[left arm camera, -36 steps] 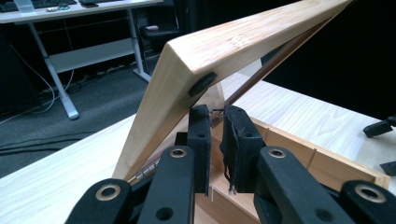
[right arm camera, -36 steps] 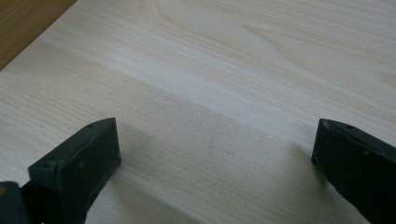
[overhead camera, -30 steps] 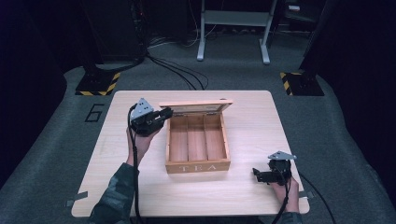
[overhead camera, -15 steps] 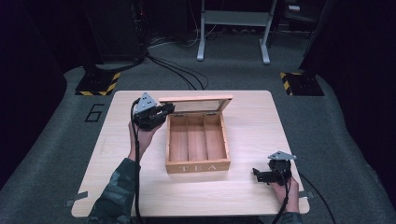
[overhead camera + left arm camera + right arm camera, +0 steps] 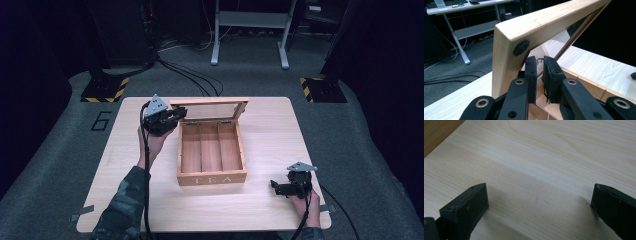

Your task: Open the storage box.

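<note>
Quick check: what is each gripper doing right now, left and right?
Left gripper: jaws nearly closed at the corner of the tea box lid; whether they grip it cannot be told.
Right gripper: open, holding nothing, low over the table.

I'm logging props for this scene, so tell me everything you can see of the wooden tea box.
The tea box is light wood, square, with TEA lettered on its front wall. Inside, two dividers make three long compartments, all empty as far as shown. Its lid, a wooden frame around a clear pane, stands raised at the back on hinges. The box sits mid-table. The left tongs are nearly closed at the lid's left frame edge; whether they grip it is unclear.
</note>
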Tool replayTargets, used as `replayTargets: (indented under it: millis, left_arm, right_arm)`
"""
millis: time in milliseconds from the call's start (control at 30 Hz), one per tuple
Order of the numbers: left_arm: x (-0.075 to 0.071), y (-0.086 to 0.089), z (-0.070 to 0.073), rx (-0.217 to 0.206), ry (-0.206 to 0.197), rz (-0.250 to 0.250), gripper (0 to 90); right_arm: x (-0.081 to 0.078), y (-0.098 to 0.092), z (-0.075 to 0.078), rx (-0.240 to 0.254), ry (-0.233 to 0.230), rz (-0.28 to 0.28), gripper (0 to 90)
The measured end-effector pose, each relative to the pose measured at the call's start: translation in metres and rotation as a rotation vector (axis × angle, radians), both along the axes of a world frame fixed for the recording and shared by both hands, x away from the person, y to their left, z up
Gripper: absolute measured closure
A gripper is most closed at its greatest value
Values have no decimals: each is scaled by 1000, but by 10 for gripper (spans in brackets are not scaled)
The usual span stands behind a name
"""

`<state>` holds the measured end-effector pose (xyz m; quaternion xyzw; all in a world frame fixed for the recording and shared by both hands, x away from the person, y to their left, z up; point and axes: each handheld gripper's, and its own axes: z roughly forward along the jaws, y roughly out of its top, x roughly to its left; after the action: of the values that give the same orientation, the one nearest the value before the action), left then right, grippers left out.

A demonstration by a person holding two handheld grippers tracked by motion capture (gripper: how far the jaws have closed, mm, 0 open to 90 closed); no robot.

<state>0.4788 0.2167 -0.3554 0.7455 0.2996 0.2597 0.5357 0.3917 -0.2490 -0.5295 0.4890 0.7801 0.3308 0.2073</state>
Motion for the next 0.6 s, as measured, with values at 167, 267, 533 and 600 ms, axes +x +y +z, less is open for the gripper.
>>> replayTargets:
  millis: [167, 267, 533, 600]
  left_arm:
    - [0, -1, 0, 3, 4, -1, 811]
    - [2, -2, 0, 7, 3, -1, 811]
    - [3, -2, 1, 9, 6, 2, 812]
    - [3, -2, 2, 8, 3, 0, 813]
  right_arm:
    - [0, 0, 0, 0, 0, 0, 7]
    - [0, 0, 0, 0, 1, 0, 7]
    - [0, 0, 0, 0, 0, 0, 7]
    - [0, 0, 0, 0, 0, 0, 7]
